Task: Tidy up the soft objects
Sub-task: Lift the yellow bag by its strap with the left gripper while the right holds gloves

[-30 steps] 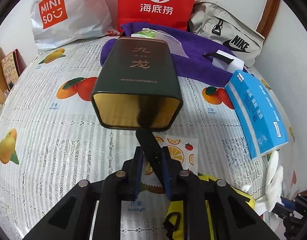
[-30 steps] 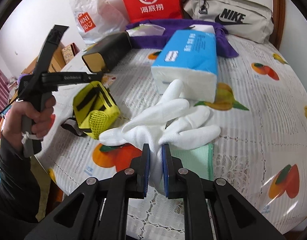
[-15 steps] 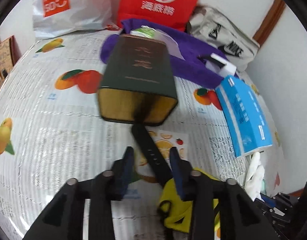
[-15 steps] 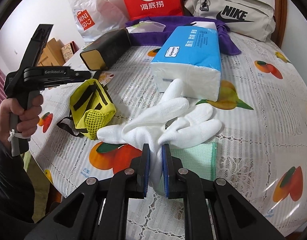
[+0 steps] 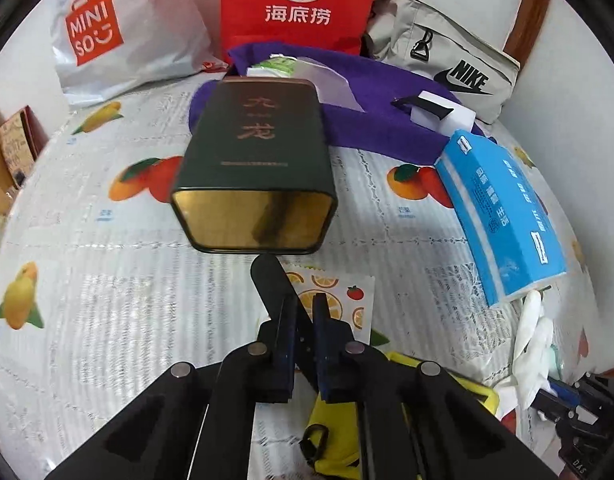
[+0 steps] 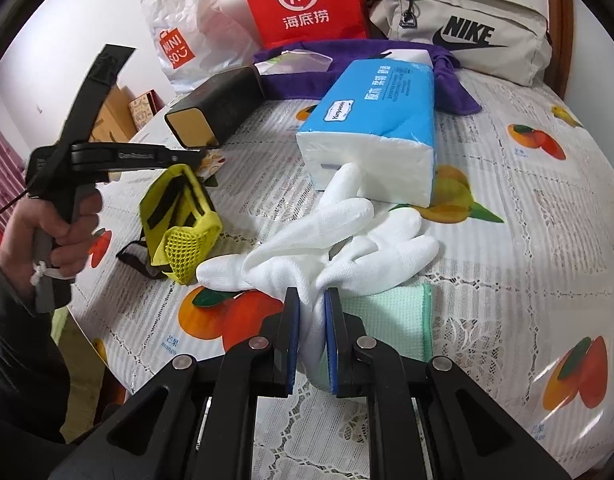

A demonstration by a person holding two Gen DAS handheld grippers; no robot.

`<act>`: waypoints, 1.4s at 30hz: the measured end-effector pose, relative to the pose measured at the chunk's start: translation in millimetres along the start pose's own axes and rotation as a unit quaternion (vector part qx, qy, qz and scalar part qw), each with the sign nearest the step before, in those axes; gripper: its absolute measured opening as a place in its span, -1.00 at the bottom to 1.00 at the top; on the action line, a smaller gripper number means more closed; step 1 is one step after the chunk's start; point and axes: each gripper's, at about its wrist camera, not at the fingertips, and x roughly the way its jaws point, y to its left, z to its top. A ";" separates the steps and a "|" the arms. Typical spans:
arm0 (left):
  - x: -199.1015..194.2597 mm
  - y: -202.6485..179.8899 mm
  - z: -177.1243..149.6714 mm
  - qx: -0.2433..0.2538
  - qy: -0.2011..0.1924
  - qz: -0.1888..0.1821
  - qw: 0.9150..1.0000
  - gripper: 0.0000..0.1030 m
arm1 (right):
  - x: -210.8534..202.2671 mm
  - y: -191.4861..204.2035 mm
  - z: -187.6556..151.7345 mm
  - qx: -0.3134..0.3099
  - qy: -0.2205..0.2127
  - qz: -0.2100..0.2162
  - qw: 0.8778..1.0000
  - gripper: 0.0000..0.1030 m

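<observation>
My left gripper (image 5: 305, 320) has its jaws closing on the black strap (image 5: 269, 280) of a yellow mesh pouch (image 5: 335, 416), and the pads press on the strap. The strap's free end points at the open gold mouth of a dark tin (image 5: 259, 160) lying on its side. From the right wrist the pouch (image 6: 179, 216) rests on the table below the left gripper (image 6: 203, 154), which a hand (image 6: 63, 232) holds. My right gripper (image 6: 311, 320) is shut on the cuffs of white gloves (image 6: 347, 240), which lie over a green cloth (image 6: 391, 312).
A blue tissue pack (image 6: 379, 120) lies just beyond the gloves. A purple towel (image 5: 371, 92), a grey Nike bag (image 5: 447, 56), a red paper bag (image 5: 299, 0) and a white Miniso bag (image 5: 119, 36) line the back. The fruit-print tablecloth (image 5: 107, 280) ends at the near-left edge.
The left jaws opened around the black strap half a second ago and have closed on it again. The right gripper has kept its hold on the gloves and stayed put.
</observation>
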 end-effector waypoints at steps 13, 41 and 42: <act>2.6 15.1 -12.9 -0.045 0.025 0.054 0.997 -0.03 | 2.5 0.5 5.5 -0.016 0.002 -0.009 1.000 -0.70; -7.7 7.9 -8.9 -0.031 0.011 -0.023 0.999 -0.47 | 21.8 3.5 16.0 -0.041 -0.003 -0.037 0.999 -0.63; -9.6 5.7 -8.5 -0.027 0.010 -0.029 0.999 -0.46 | 21.9 3.4 16.0 -0.041 -0.003 -0.036 0.998 -0.63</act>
